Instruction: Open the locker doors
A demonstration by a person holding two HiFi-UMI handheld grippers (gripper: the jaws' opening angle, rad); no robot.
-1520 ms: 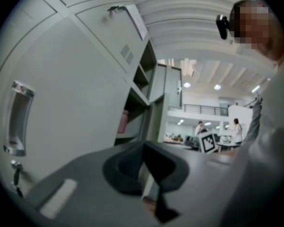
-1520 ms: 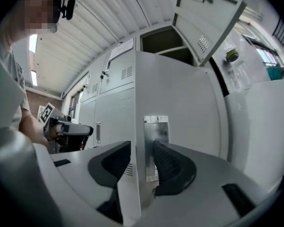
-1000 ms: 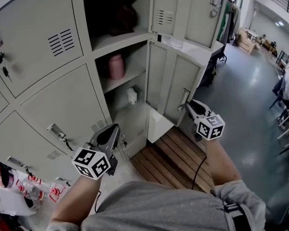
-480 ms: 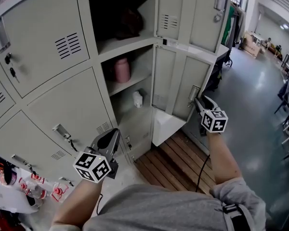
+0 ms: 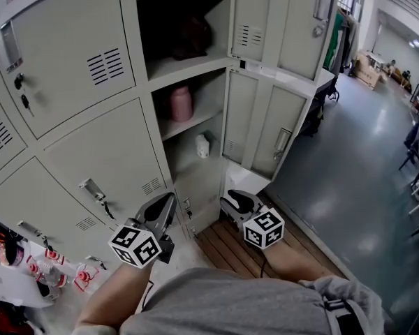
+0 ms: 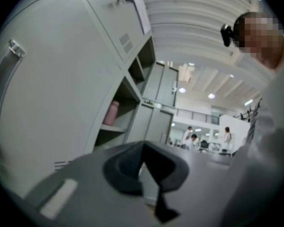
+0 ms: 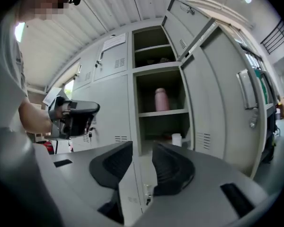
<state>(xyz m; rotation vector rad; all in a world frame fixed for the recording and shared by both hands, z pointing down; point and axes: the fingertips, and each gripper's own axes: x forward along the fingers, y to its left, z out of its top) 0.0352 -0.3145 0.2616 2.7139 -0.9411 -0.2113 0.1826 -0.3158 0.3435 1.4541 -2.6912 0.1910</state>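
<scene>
Now the right gripper — jaws just opening, nothing between them — hangs lower centre, the open locker door well above-right.

Locker doors are smooth painted metal — matt grey — the platform slatted wood, the floor glossy.

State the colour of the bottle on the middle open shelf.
The bottle is pink, clearest in the right gripper view.
</scene>
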